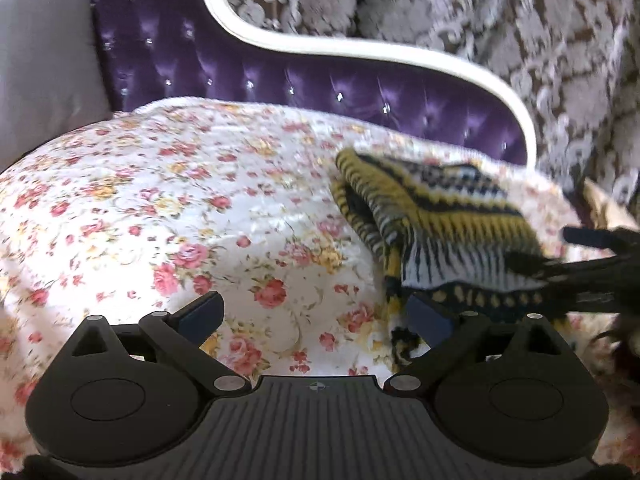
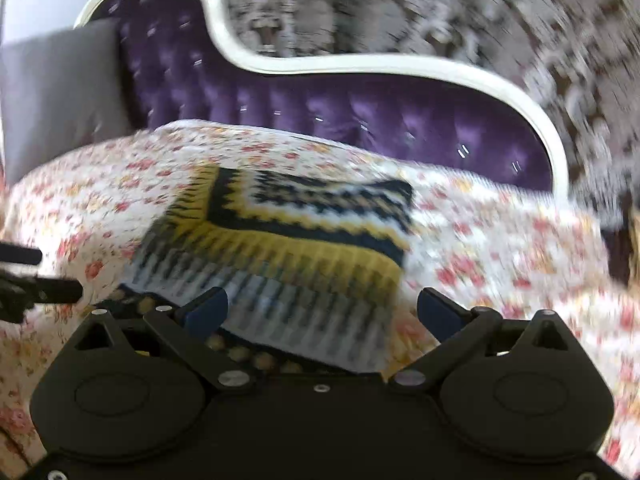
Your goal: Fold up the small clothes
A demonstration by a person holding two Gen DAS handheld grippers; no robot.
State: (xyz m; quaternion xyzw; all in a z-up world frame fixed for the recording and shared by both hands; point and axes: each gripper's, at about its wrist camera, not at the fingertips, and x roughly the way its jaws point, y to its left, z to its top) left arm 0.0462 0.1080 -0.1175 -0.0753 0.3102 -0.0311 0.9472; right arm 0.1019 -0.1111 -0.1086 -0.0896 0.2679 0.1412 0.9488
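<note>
A small knit garment (image 2: pixel 280 236) with yellow, black and white zigzag bands lies folded on the floral blanket (image 2: pixel 500 248). My right gripper (image 2: pixel 323 311) is open just above the garment's near edge, its blue pads on either side of the knit and nothing clamped. In the left wrist view the same garment (image 1: pixel 432 228) sits to the right, bunched at its left edge. My left gripper (image 1: pixel 316 314) is open over bare blanket (image 1: pixel 160 208), its right finger close to the garment's lower corner. The right gripper's fingers (image 1: pixel 592 272) reach over the garment from the right edge.
A purple tufted backrest (image 1: pixel 280 80) with a curved white frame (image 1: pixel 360 46) runs behind the blanket. A grey cushion (image 1: pixel 44 64) stands at the far left. A grey and brown patterned surface (image 1: pixel 520 20) lies beyond the frame. The right wrist view is motion-blurred.
</note>
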